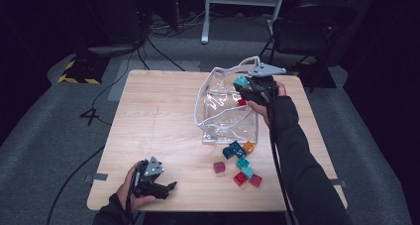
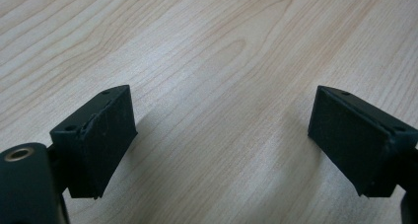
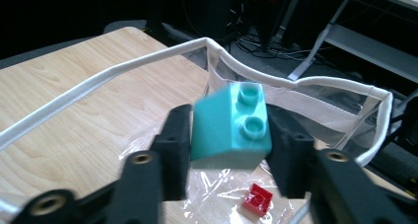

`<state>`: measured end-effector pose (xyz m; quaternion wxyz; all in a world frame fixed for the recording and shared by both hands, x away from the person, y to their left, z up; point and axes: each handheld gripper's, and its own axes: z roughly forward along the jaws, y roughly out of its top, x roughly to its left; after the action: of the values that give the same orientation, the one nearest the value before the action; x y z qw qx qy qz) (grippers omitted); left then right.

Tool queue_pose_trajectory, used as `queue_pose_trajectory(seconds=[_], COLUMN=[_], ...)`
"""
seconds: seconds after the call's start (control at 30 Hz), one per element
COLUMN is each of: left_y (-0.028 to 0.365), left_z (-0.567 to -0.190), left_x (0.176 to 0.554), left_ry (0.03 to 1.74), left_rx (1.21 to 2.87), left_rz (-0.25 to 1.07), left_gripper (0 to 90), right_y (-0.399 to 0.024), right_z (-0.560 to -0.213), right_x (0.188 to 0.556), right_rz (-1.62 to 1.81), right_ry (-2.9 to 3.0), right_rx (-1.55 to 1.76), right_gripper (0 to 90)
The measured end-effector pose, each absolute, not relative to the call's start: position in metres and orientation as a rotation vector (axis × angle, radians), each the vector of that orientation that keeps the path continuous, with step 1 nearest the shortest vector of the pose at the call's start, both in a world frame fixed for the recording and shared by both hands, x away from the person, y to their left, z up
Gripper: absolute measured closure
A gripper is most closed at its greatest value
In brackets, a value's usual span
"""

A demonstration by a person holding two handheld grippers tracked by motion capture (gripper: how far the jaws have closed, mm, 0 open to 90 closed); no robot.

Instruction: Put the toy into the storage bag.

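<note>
The right tongs (image 3: 229, 135) hold a teal block (image 3: 230, 128) above the open mouth of a clear bag (image 1: 225, 113) with a white rim, near the far right part of the worktop (image 1: 158, 116); the block sits between the two black pads, and the left pad looks slightly blurred, so I cannot tell if both pads press on it firmly; a small red block (image 3: 257, 200) lies inside the bag, on its bottom; the left tongs (image 2: 222, 140) rest low over bare wood near the near left corner of the worktop, with the jaws apart and nothing between them; a group of blocks (image 1: 240, 160), teal, orange, red and pink, lies on the worktop just in front of the bag, toward the near edge.
</note>
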<state>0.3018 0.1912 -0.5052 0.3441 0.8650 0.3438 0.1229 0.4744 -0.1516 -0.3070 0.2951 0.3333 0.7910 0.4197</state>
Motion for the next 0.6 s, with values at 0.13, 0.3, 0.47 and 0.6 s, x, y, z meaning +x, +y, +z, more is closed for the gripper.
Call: queue_pose_trajectory(seconds=[0.13, 0.3, 0.47, 0.6], left_y=[0.191, 0.191, 0.191, 0.191], left_z=[-0.505, -0.505, -0.505, -0.505], left_x=[0.302, 0.302, 0.302, 0.302], left_ry=[0.893, 0.890, 0.891, 0.891], left_rx=[2.248, 2.249, 2.250, 2.250], left_rz=[0.320, 0.322, 0.322, 0.322], left_gripper=[11.0, 11.0, 11.0, 11.1], right_y=[-0.150, -0.151, -0.154, -0.161], right_z=[-0.307, -0.305, -0.300, -0.298], right_x=[0.474, 0.470, 0.465, 0.458], right_rz=[1.108, 1.131, 1.155, 1.183], right_ry=[2.085, 2.077, 2.070, 2.069], right_rx=[0.888, 0.884, 0.873, 0.867], right_gripper=[49.2, 46.5, 44.2, 41.2])
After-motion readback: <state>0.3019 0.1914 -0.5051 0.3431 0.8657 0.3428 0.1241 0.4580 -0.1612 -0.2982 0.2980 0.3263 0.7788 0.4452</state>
